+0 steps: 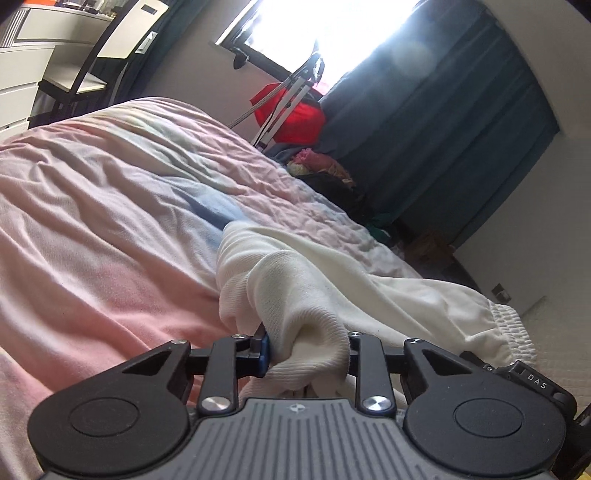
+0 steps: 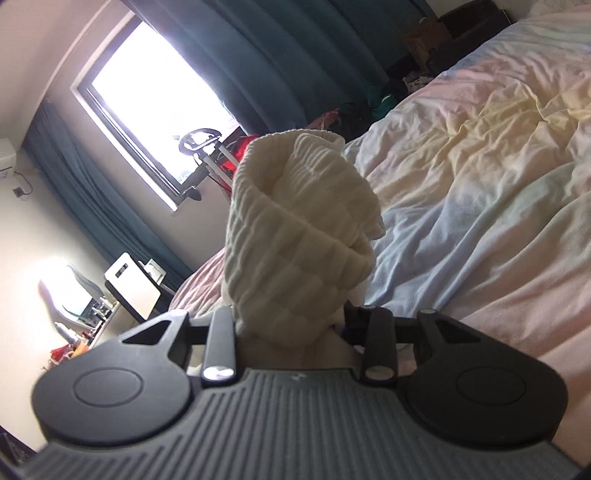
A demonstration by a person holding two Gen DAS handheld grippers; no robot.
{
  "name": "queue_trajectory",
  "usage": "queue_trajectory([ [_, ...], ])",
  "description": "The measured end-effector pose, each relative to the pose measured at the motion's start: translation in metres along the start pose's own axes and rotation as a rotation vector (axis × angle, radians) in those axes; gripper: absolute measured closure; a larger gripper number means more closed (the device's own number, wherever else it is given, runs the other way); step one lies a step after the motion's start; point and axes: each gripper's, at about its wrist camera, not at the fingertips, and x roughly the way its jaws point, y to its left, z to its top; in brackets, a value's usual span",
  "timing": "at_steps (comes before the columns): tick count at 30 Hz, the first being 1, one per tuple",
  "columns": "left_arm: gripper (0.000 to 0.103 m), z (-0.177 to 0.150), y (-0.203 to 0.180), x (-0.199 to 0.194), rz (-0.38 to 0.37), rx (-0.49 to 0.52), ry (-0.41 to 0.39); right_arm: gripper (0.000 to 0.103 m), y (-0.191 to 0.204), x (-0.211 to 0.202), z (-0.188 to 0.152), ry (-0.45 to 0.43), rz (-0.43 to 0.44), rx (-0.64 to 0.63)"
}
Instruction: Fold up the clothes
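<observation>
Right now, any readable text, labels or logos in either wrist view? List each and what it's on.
"DAS": white letters on a small black part at the right edge of the left gripper, seen in the left wrist view.
Small white emblem on the grey gripper body: a mark, no letters.
Dark label patch on the white panel by the chair: too small to read.
Right wrist view: nothing readable.

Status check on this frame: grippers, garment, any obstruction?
Left gripper shut on cream garment. Right gripper shut on its ribbed cuff. Bed ahead unobstructed.
</observation>
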Motion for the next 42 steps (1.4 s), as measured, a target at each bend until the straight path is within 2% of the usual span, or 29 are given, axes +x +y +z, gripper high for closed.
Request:
queue_trajectory([
  [4, 0.077, -0.009, -0.033, -0.012, -0.045, -0.005, 0.021, 0.066, -0.004, -0.029, 0.018, -0.030, -0.003, 0.001],
  [7, 0.077, -0.022, -0.065, -0.011, -0.058, 0.015, 0.054, 0.067, -0.019, -0.045, 0.039, -0.041, -0.036, 0.038],
  [10, 0.078, -0.031, -0.100, -0.004, -0.082, 0.038, 0.074, 0.067, -0.035, -0.062, 0.064, -0.071, -0.066, 0.069],
  [14, 0.079, -0.043, -0.153, 0.015, -0.107, 0.068, 0.055, 0.067, -0.058, -0.080, 0.105, -0.117, -0.078, 0.080],
  [18, 0.079, -0.043, -0.203, 0.061, -0.134, 0.069, 0.083, 0.067, -0.081, -0.089, 0.150, -0.161, -0.111, 0.091],
  [21, 0.079, -0.035, -0.242, 0.106, -0.154, 0.094, 0.103, 0.067, -0.104, -0.081, 0.187, -0.189, -0.143, 0.137],
  [26, 0.079, -0.015, -0.300, 0.189, -0.165, 0.148, 0.128, 0.067, -0.143, -0.043, 0.243, -0.214, -0.183, 0.213],
  [30, 0.079, 0.004, -0.327, 0.262, -0.155, 0.181, 0.163, 0.067, -0.172, 0.005, 0.275, -0.221, -0.226, 0.228],
  [35, 0.079, 0.015, -0.331, 0.345, -0.135, 0.198, 0.203, 0.067, -0.209, 0.054, 0.278, -0.214, -0.252, 0.253],
  [39, 0.079, 0.000, -0.309, 0.389, -0.096, 0.262, 0.254, 0.067, -0.239, 0.082, 0.248, -0.159, -0.303, 0.258],
  [42, 0.077, -0.028, -0.280, 0.395, -0.085, 0.343, 0.260, 0.065, -0.258, 0.085, 0.210, -0.154, -0.336, 0.305],
])
